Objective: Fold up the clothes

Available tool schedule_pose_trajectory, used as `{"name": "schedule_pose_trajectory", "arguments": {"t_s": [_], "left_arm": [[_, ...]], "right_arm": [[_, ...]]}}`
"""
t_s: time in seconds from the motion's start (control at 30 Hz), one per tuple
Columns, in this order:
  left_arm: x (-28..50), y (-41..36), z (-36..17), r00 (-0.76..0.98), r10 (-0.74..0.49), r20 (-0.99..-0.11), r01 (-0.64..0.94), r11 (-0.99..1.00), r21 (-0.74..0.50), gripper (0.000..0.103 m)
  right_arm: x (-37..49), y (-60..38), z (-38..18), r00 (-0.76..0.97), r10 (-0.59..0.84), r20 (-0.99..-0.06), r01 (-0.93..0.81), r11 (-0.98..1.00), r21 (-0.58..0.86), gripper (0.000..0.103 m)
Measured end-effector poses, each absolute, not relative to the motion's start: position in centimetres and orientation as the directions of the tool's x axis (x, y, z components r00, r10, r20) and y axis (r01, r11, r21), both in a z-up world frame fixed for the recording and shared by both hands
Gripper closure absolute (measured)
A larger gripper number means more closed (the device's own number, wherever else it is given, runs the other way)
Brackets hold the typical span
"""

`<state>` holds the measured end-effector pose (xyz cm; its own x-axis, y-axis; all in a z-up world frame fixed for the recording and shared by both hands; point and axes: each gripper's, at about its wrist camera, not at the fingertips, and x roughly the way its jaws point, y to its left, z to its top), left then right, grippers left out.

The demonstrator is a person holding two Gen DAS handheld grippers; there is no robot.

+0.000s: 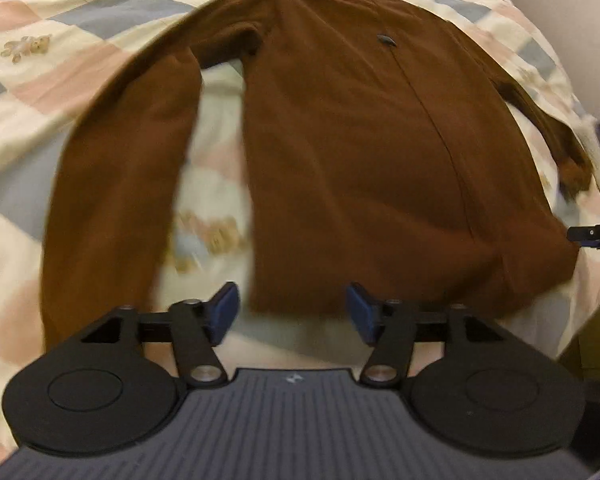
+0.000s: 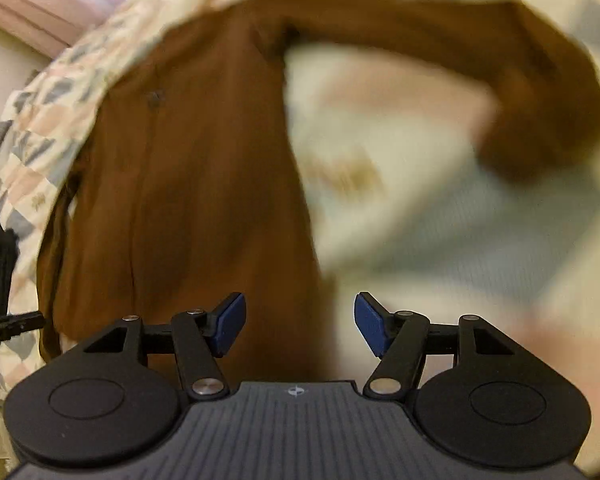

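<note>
A brown long-sleeved garment (image 1: 360,152) lies spread flat on a patchwork quilt, hem nearest me, both sleeves hanging down at its sides. My left gripper (image 1: 292,312) is open just above the hem's left corner, with nothing between its blue pads. In the right wrist view the same garment (image 2: 204,184) fills the left half, its right sleeve (image 2: 540,112) bent out to the right. My right gripper (image 2: 300,324) is open over the hem's right edge and holds nothing. Both views are blurred by motion.
The quilt (image 1: 60,60) has cream, pink and grey squares with teddy bears. The other gripper's tip (image 1: 592,234) shows at the right edge of the left wrist view, and a black tool part (image 2: 4,320) at the left edge of the right wrist view.
</note>
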<state>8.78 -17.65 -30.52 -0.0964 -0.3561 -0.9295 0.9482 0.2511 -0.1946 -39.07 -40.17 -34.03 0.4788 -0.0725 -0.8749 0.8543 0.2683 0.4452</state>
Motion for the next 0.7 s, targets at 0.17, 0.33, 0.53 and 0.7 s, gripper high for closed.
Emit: {"name": "schedule_pose_trajectory", "arguments": {"t_s": [0.17,0.33,0.53,0.7], "left_arm": [[8.1,-17.3,-32.9,-0.061,-0.42,-0.906,0.962,0.219,-0.166,0.031],[8.5,-18.4,-33.4,-0.176,-0.403,-0.898,0.947,0.18,-0.267,0.094],[14.9,-16.7,-25.6,-0.345,-0.529,-0.775,0.754,0.335,-0.565,0.102],[15.9,-15.5,-29.0,-0.16,-0.293,-0.943,0.831,0.475,-0.289,0.096]], "right_arm": [[-40.9,-36.6,-35.3,0.534,-0.142,-0.834,0.839,0.208,0.502,0.019],[-40.6,-34.6,-35.8,0.574,-0.145,-0.806,0.817,0.176,0.55,0.097],[-40.9,-36.4,-29.4,0.621,-0.055,-0.781,0.783,0.061,0.619,0.098],[-40.8,-38.1,-29.2,0.479,0.043,-0.877,0.878,0.001,0.479,0.085]]}}
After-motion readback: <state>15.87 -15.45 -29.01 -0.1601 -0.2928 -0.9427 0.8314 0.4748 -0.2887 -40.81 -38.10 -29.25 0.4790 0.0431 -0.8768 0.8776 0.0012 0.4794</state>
